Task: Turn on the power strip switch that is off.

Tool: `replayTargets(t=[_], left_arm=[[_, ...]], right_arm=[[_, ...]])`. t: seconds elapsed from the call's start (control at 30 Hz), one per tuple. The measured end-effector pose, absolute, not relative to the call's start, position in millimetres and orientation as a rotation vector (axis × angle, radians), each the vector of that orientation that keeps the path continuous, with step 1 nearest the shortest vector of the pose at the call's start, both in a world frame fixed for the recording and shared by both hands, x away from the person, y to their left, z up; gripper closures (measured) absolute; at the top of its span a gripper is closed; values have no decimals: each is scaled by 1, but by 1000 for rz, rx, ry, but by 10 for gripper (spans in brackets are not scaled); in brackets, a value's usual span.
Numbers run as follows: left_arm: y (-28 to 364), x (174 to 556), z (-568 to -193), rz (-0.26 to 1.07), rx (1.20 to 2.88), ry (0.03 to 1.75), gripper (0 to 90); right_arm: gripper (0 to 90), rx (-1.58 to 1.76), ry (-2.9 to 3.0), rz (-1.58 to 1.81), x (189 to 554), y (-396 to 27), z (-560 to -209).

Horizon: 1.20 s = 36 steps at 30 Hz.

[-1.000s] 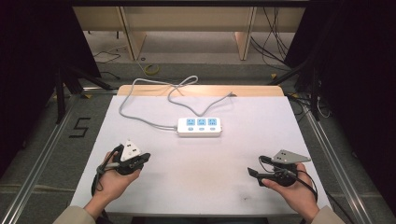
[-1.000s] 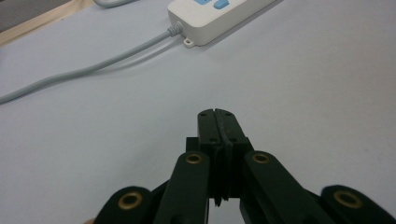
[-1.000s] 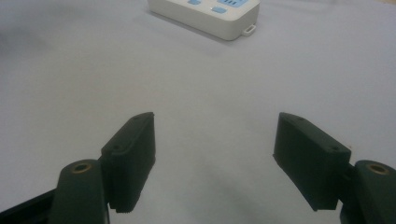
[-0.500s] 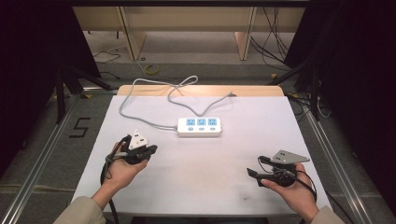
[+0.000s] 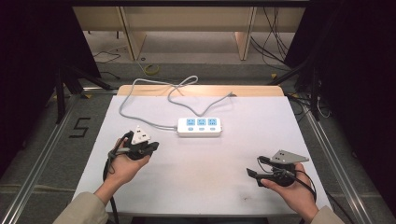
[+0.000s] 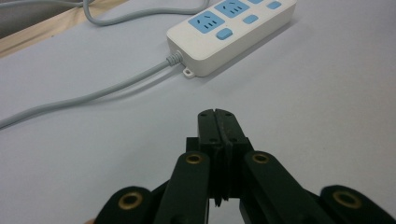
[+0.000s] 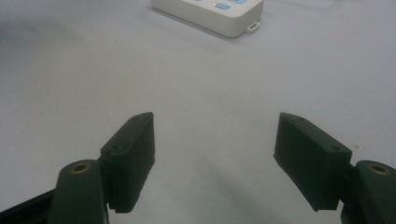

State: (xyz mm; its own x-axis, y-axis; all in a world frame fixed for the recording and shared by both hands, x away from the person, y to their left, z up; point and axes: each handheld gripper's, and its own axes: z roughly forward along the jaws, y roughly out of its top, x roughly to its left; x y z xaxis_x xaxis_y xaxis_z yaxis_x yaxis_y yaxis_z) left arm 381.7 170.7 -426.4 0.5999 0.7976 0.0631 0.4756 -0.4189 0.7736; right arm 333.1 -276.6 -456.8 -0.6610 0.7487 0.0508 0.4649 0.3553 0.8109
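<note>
A white power strip [image 5: 200,126] with blue sockets lies flat near the middle of the desk [image 5: 196,186]; its grey cord [image 5: 140,93] loops off toward the far edge; the left tool [image 5: 152,146], jaws pressed together on nothing, points at the strip's cord end from nearby; the right tool [image 5: 252,173], jaws wide apart, sits well apart from the strip near the desk's front right.
</note>
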Motion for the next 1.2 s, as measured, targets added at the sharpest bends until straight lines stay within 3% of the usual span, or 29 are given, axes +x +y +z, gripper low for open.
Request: replayTargets(t=[1.2], left_arm=[[155,413,-414,560,2072,1015,899]], right_arm=[[305,1067,2307,1199,333,-277,-458]])
